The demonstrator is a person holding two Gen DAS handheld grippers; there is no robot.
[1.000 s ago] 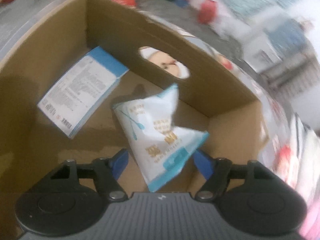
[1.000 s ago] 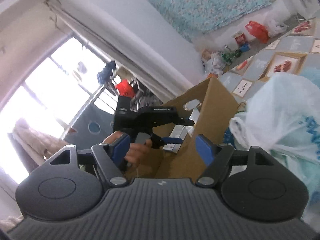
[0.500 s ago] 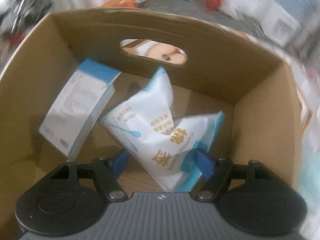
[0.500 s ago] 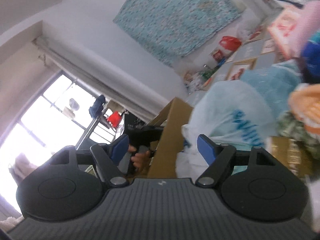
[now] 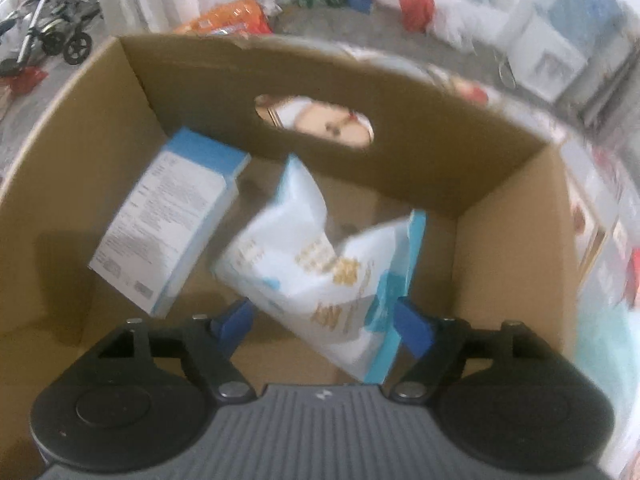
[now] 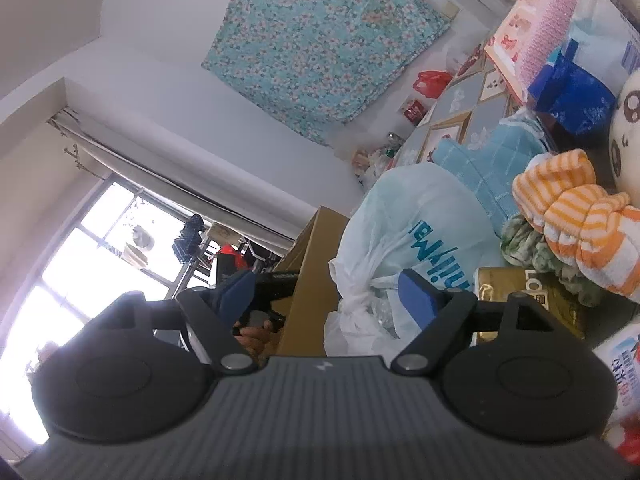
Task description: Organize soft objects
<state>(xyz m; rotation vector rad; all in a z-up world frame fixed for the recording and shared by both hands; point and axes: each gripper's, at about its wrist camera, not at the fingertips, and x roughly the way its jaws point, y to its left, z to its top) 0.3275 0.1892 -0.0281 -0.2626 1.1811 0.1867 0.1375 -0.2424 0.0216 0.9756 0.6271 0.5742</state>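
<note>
A white and blue soft packet point(image 5: 320, 256) hangs tilted inside the open cardboard box point(image 5: 512, 248), between the blue pads of my left gripper point(image 5: 324, 324). Its jaws are opening, and the left pad stands clear of the packet. Beside it a white and blue carton point(image 5: 168, 216) leans on the box floor. My right gripper point(image 6: 326, 294) is level outside the box point(image 6: 316, 264), jaws opening with nothing between them, facing a white plastic bag point(image 6: 416, 220). Beyond the box, a hand point(image 6: 252, 334) holds the other gripper.
Right of the bag lies a heap of soft things: a blue towel point(image 6: 496, 160), orange striped cloth point(image 6: 580, 216), a cream plush toy point(image 6: 628, 136) and a pink knit point(image 6: 556, 12). A gold box point(image 6: 516, 284) lies under them. A patterned mat covers the floor.
The left view rolled until the box wall with the handle hole faces it, and the packet sagged as the pads spread. My right gripper swung down and right, bringing the soft pile into view.
</note>
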